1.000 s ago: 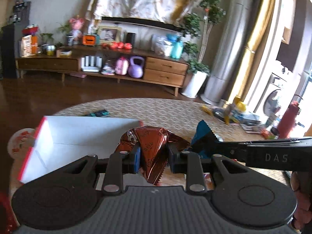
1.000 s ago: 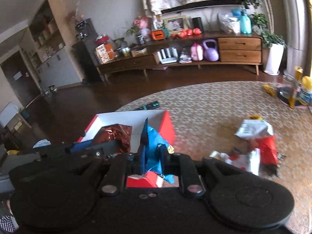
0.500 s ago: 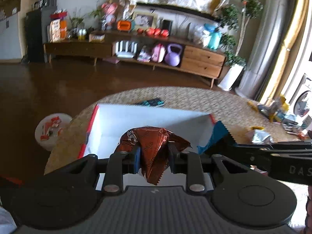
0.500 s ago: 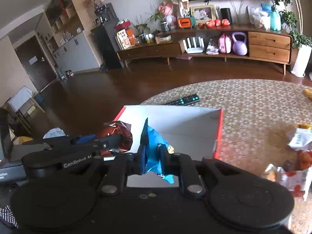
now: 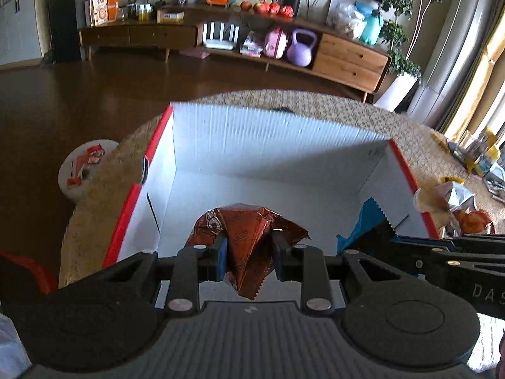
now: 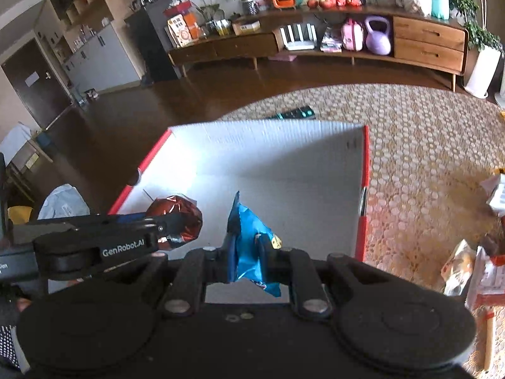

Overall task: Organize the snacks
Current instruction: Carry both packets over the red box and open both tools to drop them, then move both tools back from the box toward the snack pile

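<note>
A crumpled brown snack packet is clenched between the pads of the left tongs, hanging over the open white box with red edges, near its left wall. Just beside it to the right, a blue snack packet is pinched upright in the right tongs, also above the box's bare white floor; from the left wrist view only its serrated blue corner shows past the black arm of the right tongs. From the right wrist view the brown packet sits at the tip of the left tongs, which reach in from the left side. The box stands on a round bench with a woven, pebbled cover. More snack wrappers, white, red and orange, lie in a loose heap on the bench to the right of the box, well apart from it. A dark remote lies on the bench beyond the far wall of the box. Behind, across a dark wooden floor, a long wooden sideboard carries a purple kettlebell
</note>
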Demonstrator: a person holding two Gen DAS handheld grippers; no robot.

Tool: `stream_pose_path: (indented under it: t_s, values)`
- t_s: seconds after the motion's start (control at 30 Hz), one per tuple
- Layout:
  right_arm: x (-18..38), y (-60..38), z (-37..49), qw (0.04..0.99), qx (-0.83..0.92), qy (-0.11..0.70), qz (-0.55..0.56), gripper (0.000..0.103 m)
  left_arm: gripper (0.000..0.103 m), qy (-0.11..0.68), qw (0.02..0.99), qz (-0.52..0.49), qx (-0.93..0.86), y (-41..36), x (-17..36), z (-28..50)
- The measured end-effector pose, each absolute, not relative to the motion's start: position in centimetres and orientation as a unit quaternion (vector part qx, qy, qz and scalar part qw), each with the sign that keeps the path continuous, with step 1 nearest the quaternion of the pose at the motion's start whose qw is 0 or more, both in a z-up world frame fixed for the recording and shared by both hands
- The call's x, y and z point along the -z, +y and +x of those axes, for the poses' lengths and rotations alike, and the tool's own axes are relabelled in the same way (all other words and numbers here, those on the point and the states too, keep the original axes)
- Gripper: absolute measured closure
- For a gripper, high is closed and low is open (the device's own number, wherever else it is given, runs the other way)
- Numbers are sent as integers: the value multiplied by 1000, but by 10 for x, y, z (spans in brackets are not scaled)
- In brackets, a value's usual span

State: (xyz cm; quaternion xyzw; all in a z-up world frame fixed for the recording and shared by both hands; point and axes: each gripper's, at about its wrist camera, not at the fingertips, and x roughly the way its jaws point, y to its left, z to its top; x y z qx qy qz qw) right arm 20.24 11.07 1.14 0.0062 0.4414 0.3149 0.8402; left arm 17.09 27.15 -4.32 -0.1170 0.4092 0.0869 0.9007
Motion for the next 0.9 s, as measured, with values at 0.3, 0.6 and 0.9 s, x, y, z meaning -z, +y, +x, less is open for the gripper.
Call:
stream_pose_path:
  t_s: [0.3,0.6,0.9]
  values:
    - [-3,113,196,838,-309,450,-7,81,74,421,895,-119,-91,272,52,169]
    - [-13,110,191,842,-316,438,-10,61,25,381,912,-122,-94,269,32,151]
    - [-36,90,172,856,-321,406,-6,20,25,360,923,-98,-95,252,8,133]
